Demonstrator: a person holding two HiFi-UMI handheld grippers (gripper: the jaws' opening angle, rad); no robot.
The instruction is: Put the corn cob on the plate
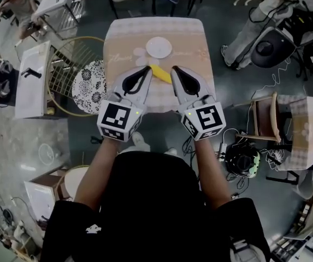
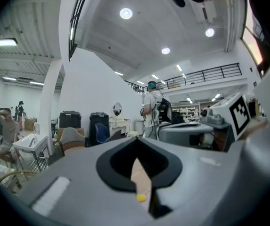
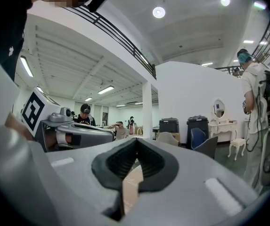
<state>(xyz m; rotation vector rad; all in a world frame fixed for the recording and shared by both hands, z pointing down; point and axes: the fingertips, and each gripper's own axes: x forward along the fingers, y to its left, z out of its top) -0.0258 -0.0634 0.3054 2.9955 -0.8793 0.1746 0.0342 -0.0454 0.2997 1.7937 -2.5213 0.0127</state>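
The yellow corn cob [image 1: 160, 73] lies on the small table's beige cloth [image 1: 192, 42], near its front edge. Beyond it, at the table's middle, sits the white plate [image 1: 159, 48], with nothing on it. My left gripper [image 1: 147, 69] is shut and empty, its tip just left of the cob. My right gripper [image 1: 174, 70] is shut and empty too, its tip just right of the cob. In the left gripper view the shut jaws [image 2: 135, 140] leave a slit below that shows cloth and a speck of the yellow cob [image 2: 141, 197]. The right gripper view shows the shut jaws [image 3: 136, 142] and only cloth.
A round floral-patterned top [image 1: 89, 86] in a wire ring stands left of the table, beside a white cabinet [image 1: 33, 81]. A wooden chair [image 1: 265, 116] and a second clothed table [image 1: 309, 130] stand to the right. Chairs stand behind the table, and people are about the room.
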